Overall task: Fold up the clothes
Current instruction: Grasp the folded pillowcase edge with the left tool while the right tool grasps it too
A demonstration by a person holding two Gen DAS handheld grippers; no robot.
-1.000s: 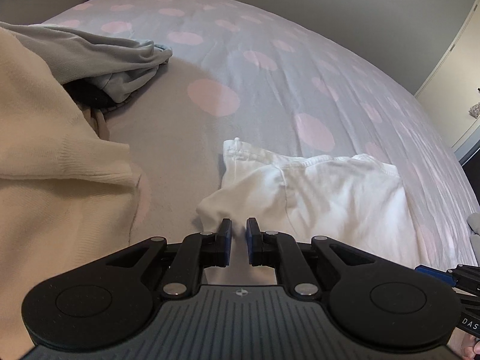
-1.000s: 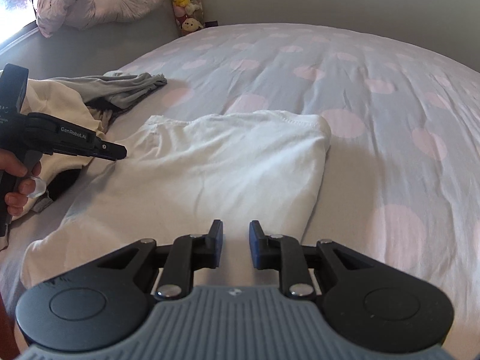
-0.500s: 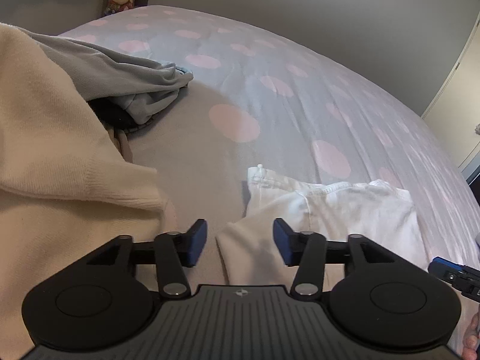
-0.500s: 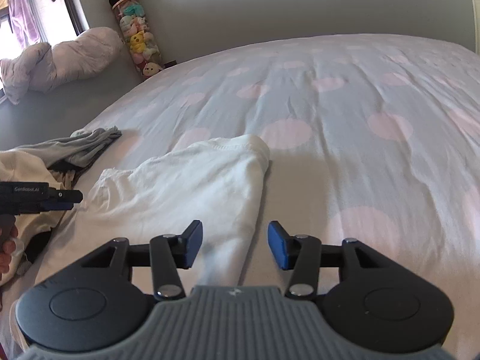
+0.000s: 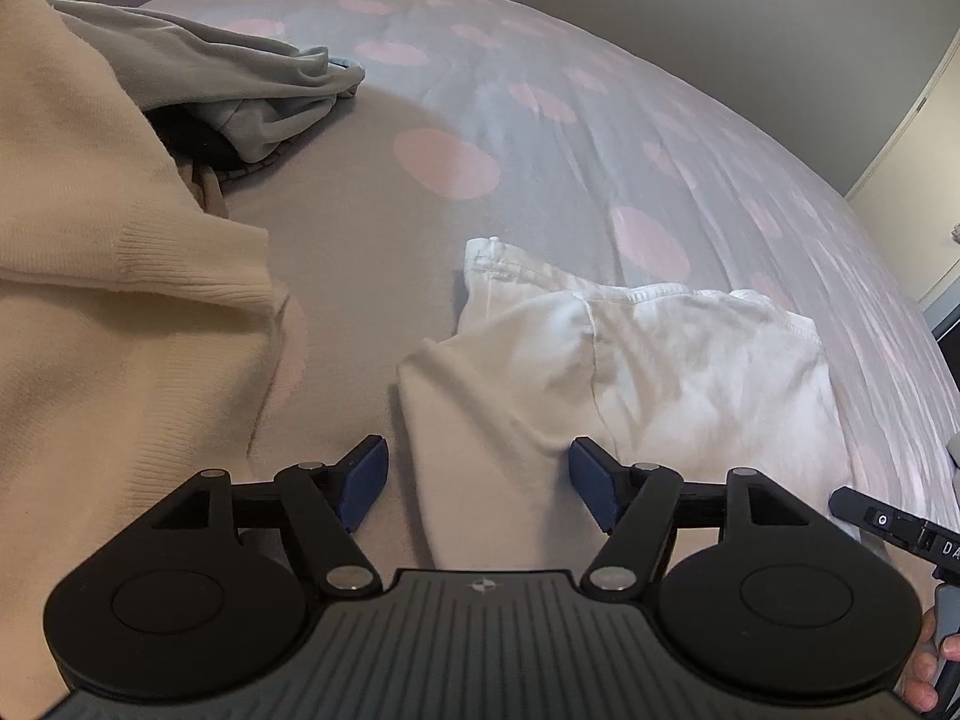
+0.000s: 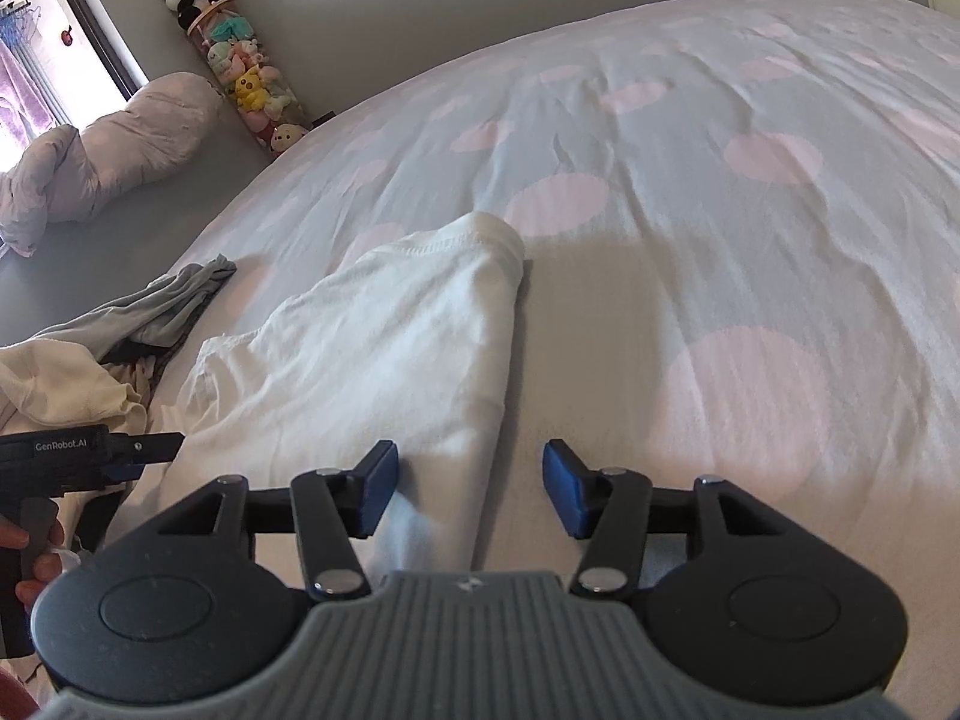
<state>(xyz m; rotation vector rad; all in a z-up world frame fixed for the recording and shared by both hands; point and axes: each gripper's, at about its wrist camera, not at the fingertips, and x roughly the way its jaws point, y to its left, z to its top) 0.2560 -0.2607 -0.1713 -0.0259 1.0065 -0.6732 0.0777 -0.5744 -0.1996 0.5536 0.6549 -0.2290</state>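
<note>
- White cotton: a folded shirt [image 6: 384, 348] lies flat on the spotted bedspread [image 6: 750, 192], near the bed's near edge, after both grippers let it go.
- The left gripper [image 5: 477, 486] has just been opening; its jaws now stand wide, the shirt's near left corner lying loose between them, pads clear of the cloth.
- The right gripper [image 6: 470, 489] has also just been opening, and now stands about half spread over the shirt's right edge, nothing pinched.
- A second ago both sets of jaws were nearly closed at the shirt's near hem; the release suggests this fold has been laid down.
- The shirt's far corners sit slightly puckered, so it may want smoothing or another fold, or it may be done.
- A cream sweater [image 5: 108, 276] and grey garment [image 5: 240, 78] wait heaped toward the bed's left side, apparently unfolded, likely next in line.
- A hand [image 6: 24, 558] grips the left tool's handle at frame edge.
</note>
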